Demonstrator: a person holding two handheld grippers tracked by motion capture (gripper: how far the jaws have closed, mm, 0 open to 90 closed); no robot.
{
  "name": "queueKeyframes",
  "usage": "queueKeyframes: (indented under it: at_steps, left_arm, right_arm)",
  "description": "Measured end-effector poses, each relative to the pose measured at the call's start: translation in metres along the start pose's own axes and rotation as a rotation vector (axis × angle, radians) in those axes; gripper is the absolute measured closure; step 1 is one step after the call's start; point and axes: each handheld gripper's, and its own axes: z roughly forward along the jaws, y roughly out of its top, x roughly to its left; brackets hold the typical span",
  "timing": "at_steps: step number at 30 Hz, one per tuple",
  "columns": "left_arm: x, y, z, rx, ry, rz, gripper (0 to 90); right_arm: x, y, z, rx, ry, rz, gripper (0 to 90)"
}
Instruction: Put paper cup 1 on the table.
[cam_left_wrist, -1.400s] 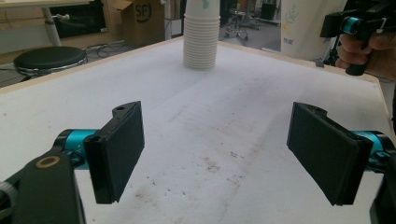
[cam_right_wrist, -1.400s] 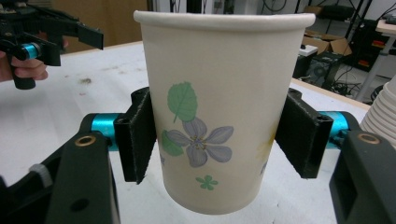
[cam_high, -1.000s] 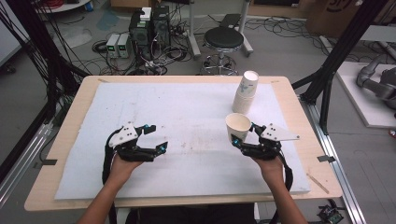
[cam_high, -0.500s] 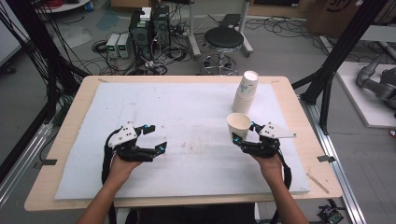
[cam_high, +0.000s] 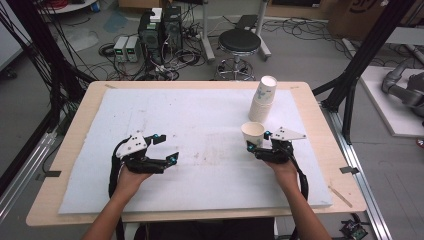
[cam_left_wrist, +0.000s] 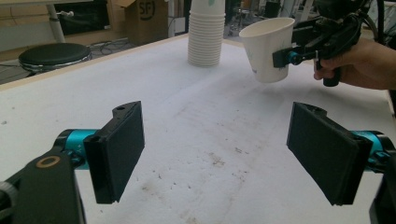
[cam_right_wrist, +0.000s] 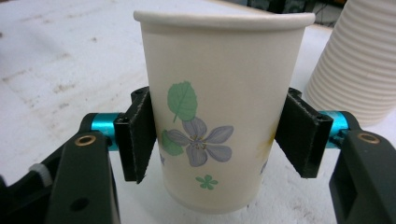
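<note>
White foam board (cam_high: 200, 115) covered the table, and the work ran across it from nine o'clock to three. At about eight o'clock the left gripper (cam_high: 162, 148) sat low over the board, jaws spread wide with nothing between them. Just right of centre, at about four o'clock, the right gripper (cam_high: 256, 148) clasped a paper cup (cam_high: 253, 134) by its sides, upright and mouth up, its base a little clear of the board. Just beyond it, toward one o'clock, stood the stack (cam_high: 263, 99) of cups. Setting the cup down looked like the step in hand. It would go best lowered straight with the rim level, apart from the stack, and let go only once the base rested flat.
</note>
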Motion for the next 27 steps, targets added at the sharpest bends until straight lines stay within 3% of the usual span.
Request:
queueKeyframes:
  at_steps: [16,27]
  left_arm:
    - [0.001,-0.001,0.001,0.013,0.001,-0.006,19.4]
    - [0.001,-0.002,0.002,0.025,0.002,-0.008,19.5]
  right_arm:
    - [-0.003,-0.006,0.005,0.097,-0.005,0.031,34.6]
    - [-0.003,-0.011,-0.006,0.144,-0.008,-0.009,31.9]
